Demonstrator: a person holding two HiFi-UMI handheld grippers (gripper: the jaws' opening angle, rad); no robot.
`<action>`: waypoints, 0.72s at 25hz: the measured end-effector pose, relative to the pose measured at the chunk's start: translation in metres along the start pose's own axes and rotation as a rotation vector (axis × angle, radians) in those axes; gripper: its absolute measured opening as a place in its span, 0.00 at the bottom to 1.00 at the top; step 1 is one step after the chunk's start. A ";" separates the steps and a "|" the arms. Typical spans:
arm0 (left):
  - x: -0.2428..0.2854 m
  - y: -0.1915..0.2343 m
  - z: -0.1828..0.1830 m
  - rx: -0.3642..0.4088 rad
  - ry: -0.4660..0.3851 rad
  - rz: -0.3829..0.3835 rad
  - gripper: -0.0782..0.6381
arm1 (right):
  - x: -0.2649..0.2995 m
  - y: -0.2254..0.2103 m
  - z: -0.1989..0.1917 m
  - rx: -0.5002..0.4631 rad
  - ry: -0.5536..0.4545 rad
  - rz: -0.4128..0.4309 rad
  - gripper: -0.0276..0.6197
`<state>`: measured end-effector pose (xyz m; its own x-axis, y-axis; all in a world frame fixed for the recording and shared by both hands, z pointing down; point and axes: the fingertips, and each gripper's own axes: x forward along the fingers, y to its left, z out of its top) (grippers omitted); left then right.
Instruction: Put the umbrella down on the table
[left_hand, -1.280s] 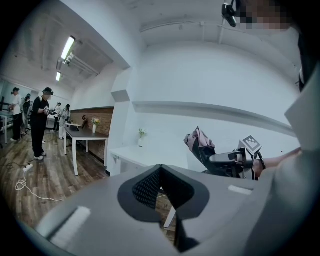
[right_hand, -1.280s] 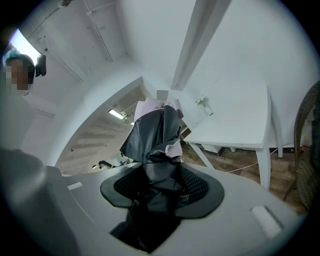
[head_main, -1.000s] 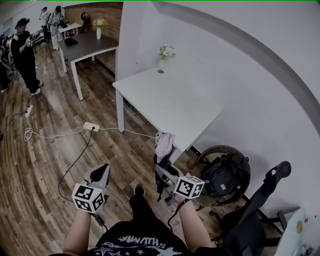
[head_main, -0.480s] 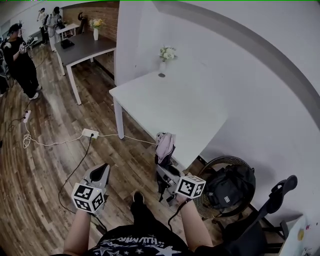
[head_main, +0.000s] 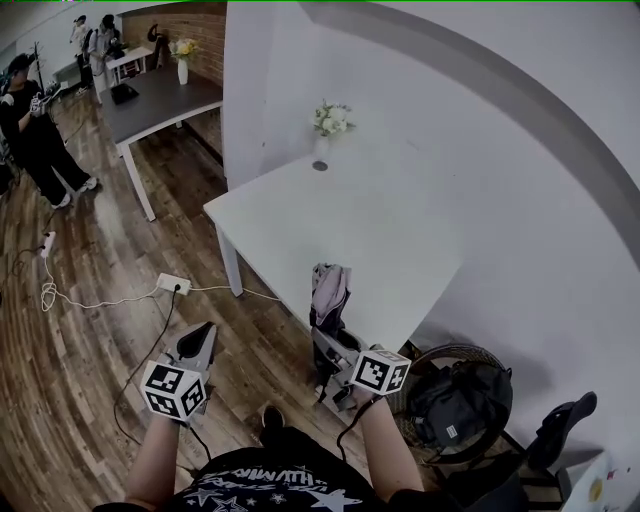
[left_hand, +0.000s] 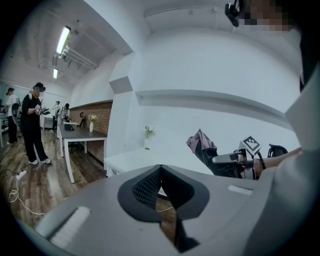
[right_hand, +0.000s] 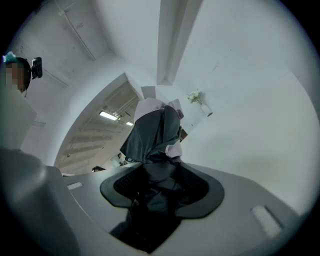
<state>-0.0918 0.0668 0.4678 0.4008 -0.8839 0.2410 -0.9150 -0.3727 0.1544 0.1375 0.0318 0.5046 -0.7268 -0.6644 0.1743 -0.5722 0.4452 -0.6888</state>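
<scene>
The right gripper (head_main: 330, 350) is clamped on the folded umbrella (head_main: 328, 295). Its own view shows both pads pressed into the dark bunched cloth (right_hand: 155, 130) low down, with grey and pale pink folds rising beyond the jaws. From the head view only the bundle standing up out of the gripper can be seen, not the grip itself.

The left gripper (head_main: 197, 335) is level with it on the other side, over the wood floor (head_main: 90, 400). Its own view shows its tips (left_hand: 160, 172) closed together with nothing between them. That view alone gives the umbrella (left_hand: 202, 145) side-on, held in the air and leaning toward the white table (left_hand: 130, 160).

Just right of the right gripper, only the head view shows a round basket (head_main: 455, 355) holding a dark bag. Ahead of both grippers is the white table (head_main: 350, 230), the umbrella's top at its near edge and off its surface. At its far side stands a vase of flowers (head_main: 330, 120), visible in all three views. Farther left of the left gripper are a dark table (head_main: 160, 100) and standing people (head_main: 35, 130).
</scene>
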 end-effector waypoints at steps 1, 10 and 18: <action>0.010 0.001 0.003 0.003 0.000 -0.001 0.11 | 0.005 -0.007 0.007 0.005 -0.002 0.000 0.41; 0.070 0.008 0.024 0.030 -0.009 -0.013 0.11 | 0.038 -0.044 0.047 0.001 0.011 -0.015 0.41; 0.109 0.023 0.024 0.007 -0.002 -0.030 0.11 | 0.064 -0.064 0.051 -0.006 0.054 -0.058 0.41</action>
<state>-0.0709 -0.0449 0.4743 0.4283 -0.8726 0.2349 -0.9027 -0.4012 0.1554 0.1473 -0.0700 0.5240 -0.7117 -0.6558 0.2518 -0.6162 0.4108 -0.6720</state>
